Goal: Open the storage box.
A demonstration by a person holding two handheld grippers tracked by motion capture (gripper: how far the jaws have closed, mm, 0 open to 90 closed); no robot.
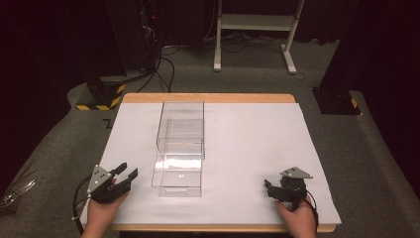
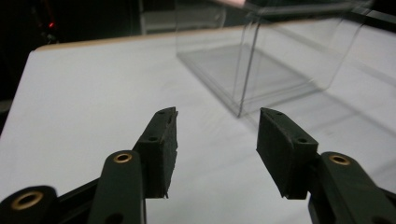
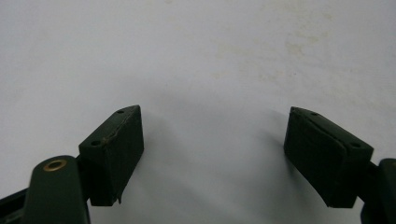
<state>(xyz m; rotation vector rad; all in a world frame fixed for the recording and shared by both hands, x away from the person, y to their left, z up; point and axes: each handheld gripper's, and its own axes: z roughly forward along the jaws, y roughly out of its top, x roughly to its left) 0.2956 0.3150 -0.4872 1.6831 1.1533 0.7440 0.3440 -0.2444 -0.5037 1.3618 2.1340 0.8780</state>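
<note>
High view: clear box [image 1: 181, 148] mid-table, well apart from both table edges.

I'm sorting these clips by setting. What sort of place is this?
Probably a lab or recording room, not a home: a white-covered table with just a clear plastic box, cables on grey carpet, and a black-and-yellow striped stand base.

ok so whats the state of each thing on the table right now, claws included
left claw: open, holding nothing, aimed at the box
right claw: open, holding nothing, over bare white sheet
clear box: empty, standing on the sheet between the claws, touched by neither
white sheet: flat on the table, faint stains
</note>
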